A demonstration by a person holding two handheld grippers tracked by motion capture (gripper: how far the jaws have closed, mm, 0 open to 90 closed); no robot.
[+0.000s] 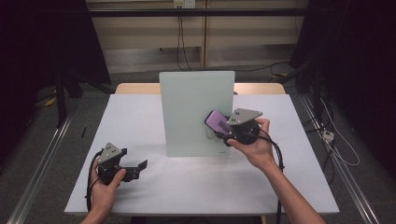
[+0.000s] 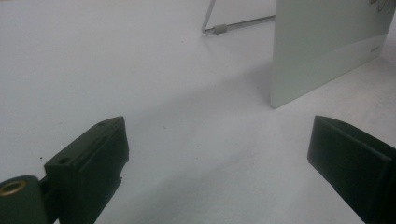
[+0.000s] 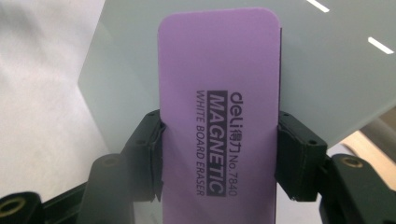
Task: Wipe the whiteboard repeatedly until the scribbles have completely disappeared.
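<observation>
**Eraser at the board's right edge**

Left of the board [image 1: 196, 112], the left claw [image 1: 140, 167] rests spread on open bench [image 1: 140, 116], well apart from it. The right claw [image 1: 219, 127] pinches the purple eraser [image 3: 219, 107] by its long edges, against the board's face near its right edge.

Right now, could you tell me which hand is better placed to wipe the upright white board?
The right: its tongs grip the purple rectangular eraser at the board. The left tongs sit open, apart.
</observation>
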